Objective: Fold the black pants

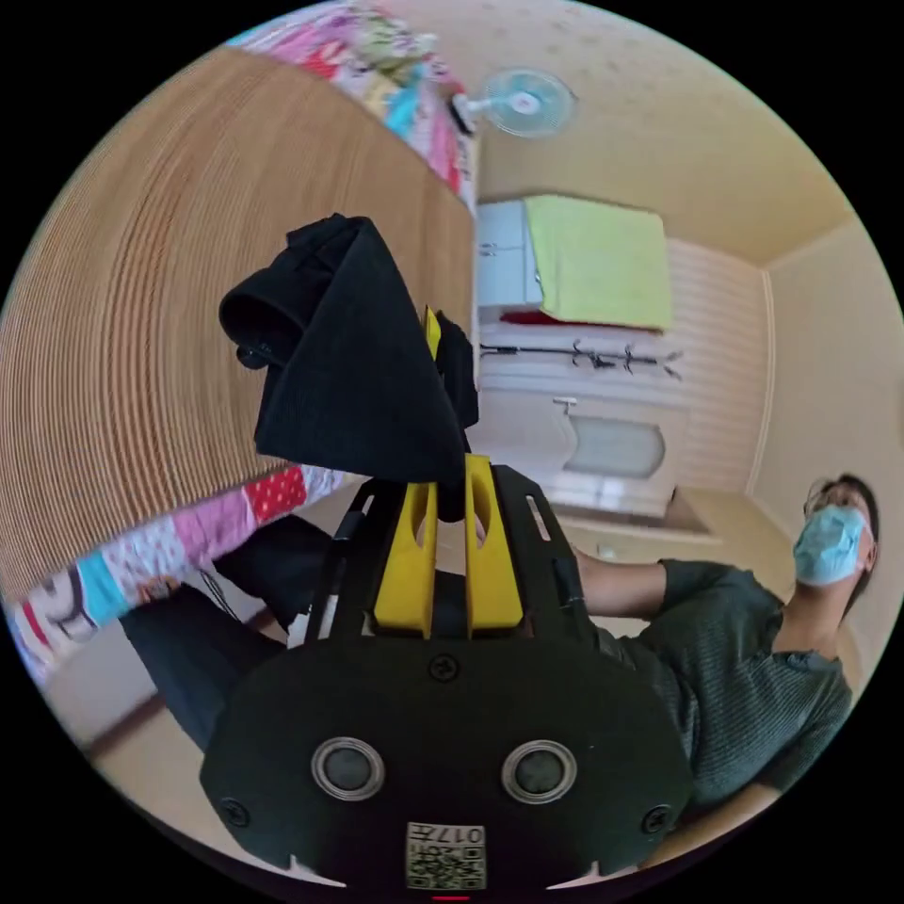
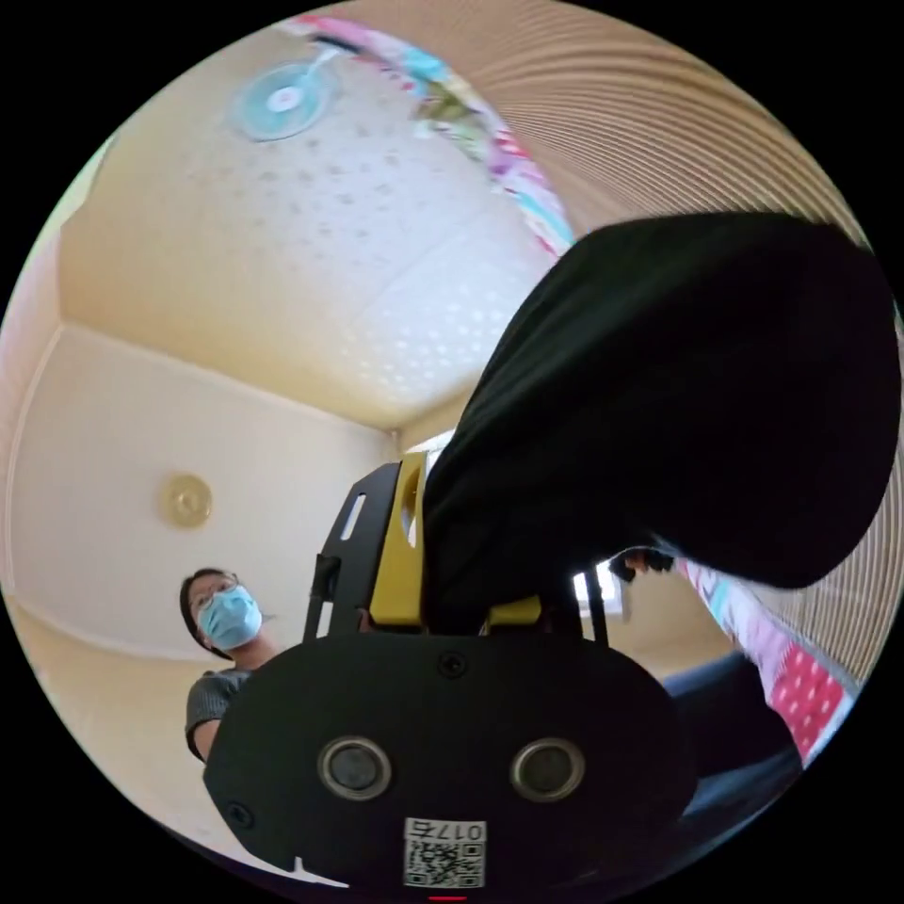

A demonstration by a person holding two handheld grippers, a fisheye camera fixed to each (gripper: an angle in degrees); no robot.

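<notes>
The black pants [image 1: 358, 377] bunch up from my left gripper [image 1: 450, 478], whose yellow jaws are closed with a fold of the fabric pinched between them. Behind the cloth a yellow sliver [image 1: 431, 331] pokes out. In the right gripper view a thick bulge of the black pants [image 2: 678, 395] swells out of my right gripper [image 2: 461, 476]. That gripper is shut on the cloth, with one yellow jaw bare and the other mostly draped over. Both bundles are held up off the woven mat [image 1: 141, 330].
The woven mat [image 2: 678, 104] lies over a bed edged by a colourful quilt [image 1: 179, 541]. A masked person [image 1: 744, 650] stands beside it, also seen as the person [image 2: 221, 621]. Behind are a fan [image 1: 523, 102], a green cloth over a cabinet [image 1: 598, 259] and a coat rack [image 1: 584, 356].
</notes>
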